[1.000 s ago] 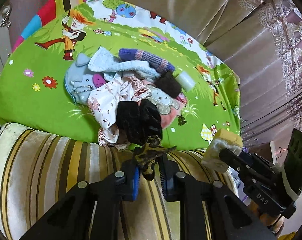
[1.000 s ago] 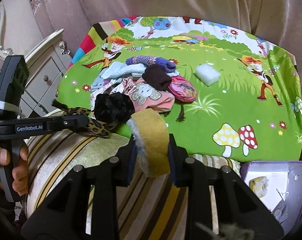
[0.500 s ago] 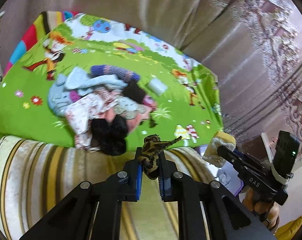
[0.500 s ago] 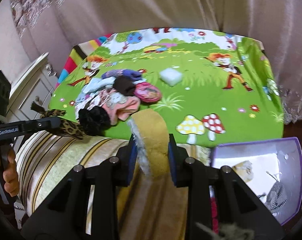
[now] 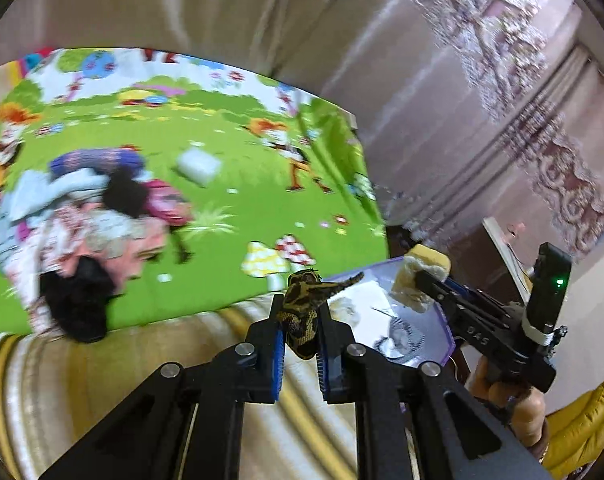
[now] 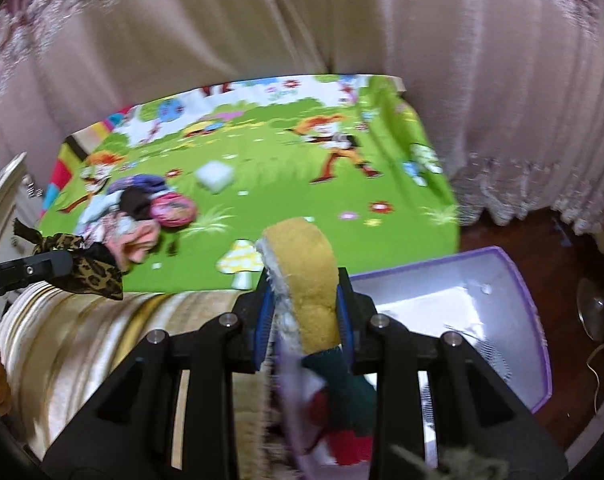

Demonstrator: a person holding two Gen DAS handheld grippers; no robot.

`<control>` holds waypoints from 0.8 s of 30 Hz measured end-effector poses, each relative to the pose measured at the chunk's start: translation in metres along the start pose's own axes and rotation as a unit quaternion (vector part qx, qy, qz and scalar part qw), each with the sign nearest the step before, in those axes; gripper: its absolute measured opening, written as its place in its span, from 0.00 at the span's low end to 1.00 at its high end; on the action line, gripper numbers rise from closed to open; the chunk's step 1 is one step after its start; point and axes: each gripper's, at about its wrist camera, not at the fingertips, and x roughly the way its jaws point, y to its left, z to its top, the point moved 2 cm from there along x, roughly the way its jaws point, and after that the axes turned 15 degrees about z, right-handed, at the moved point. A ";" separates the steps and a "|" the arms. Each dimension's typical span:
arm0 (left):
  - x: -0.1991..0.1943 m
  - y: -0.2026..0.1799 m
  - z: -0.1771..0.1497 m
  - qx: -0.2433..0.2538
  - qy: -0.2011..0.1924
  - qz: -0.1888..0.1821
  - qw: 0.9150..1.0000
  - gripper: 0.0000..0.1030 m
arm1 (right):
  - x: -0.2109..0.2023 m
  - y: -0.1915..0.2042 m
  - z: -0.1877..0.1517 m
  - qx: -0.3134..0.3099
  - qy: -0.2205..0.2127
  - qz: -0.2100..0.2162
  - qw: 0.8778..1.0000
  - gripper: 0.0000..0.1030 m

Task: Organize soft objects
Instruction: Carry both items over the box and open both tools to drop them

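Pinching leopard-print scrunchie [image 5: 302, 312] between left fingers [image 5: 275, 344] (tightly).

The left tool [image 5: 299, 320] pinches a leopard scrunchie [image 5: 304, 308]. At three o'clock the right tool [image 5: 420, 280] grips a tan sponge [image 5: 422, 276] over a purple bin [image 5: 442, 332]. At nine o'clock a clothes pile [image 5: 93, 220] lies on the green bedspread [image 5: 241, 168], a white block [image 5: 197, 166] near it.

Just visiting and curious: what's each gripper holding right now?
Left gripper shut on leopard-print scrunchie. Right gripper shut on tan sponge. Purple bin just ahead, nothing blocking.
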 end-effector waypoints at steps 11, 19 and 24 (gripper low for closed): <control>0.040 -0.091 -0.004 0.080 0.029 -0.046 0.995 0.13 | -0.020 -0.052 -0.012 0.040 -0.012 -0.076 0.996 0.32; 0.065 -0.138 -0.011 0.130 0.057 -0.066 0.988 0.23 | -0.033 -0.076 -0.015 0.064 -0.024 -0.108 0.992 0.34; 0.074 -0.144 -0.015 0.134 0.067 -0.081 0.985 0.64 | -0.042 -0.083 -0.016 0.077 -0.035 -0.117 0.990 0.58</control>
